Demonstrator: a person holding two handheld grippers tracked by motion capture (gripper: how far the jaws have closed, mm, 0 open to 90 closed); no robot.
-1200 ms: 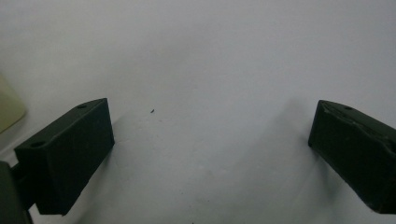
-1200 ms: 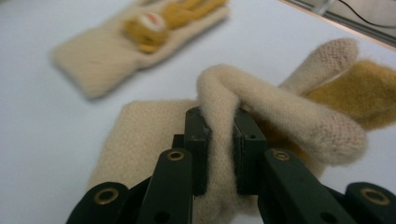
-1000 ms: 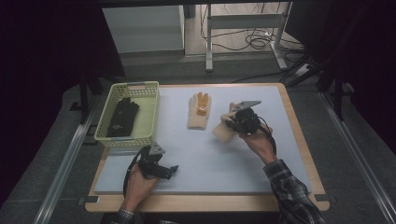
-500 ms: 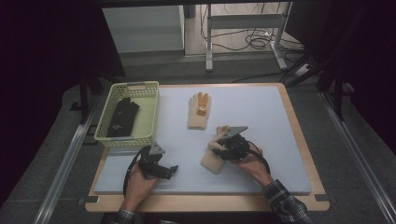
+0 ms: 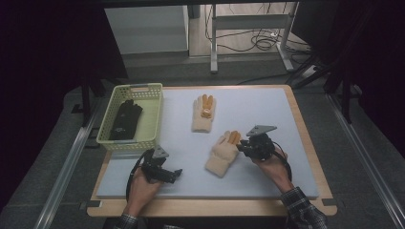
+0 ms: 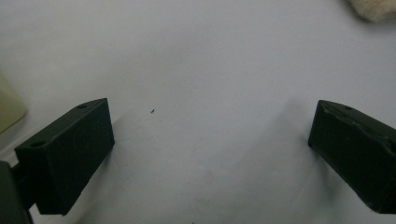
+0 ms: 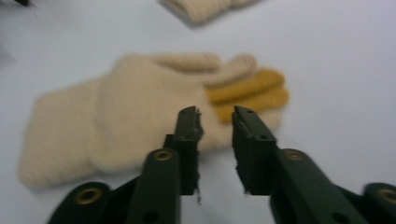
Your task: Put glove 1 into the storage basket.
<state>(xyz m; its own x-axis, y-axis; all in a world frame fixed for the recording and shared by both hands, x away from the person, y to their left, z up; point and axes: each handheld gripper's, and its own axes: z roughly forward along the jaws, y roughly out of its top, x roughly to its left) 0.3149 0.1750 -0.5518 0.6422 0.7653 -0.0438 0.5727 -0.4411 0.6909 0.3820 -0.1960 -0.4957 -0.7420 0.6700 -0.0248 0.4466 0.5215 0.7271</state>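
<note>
right claw (image 5: 244,144) dragged near glove (image 5: 223,153) toward counter (image 5: 267,114) front, jaws closing, narrowly apart, nothing gripped; left claw (image 5: 175,174) wide apart, idle; pinch at yellow fingers, not the cuff

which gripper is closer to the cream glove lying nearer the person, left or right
Right. The right gripper sits at that glove's finger end, its fingers slightly apart just over the fabric. The left gripper rests on the mat well to the glove's left, open.

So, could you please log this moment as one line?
right gripper: narrow gap, just closing, above near glove | left gripper: open, on mat
</note>
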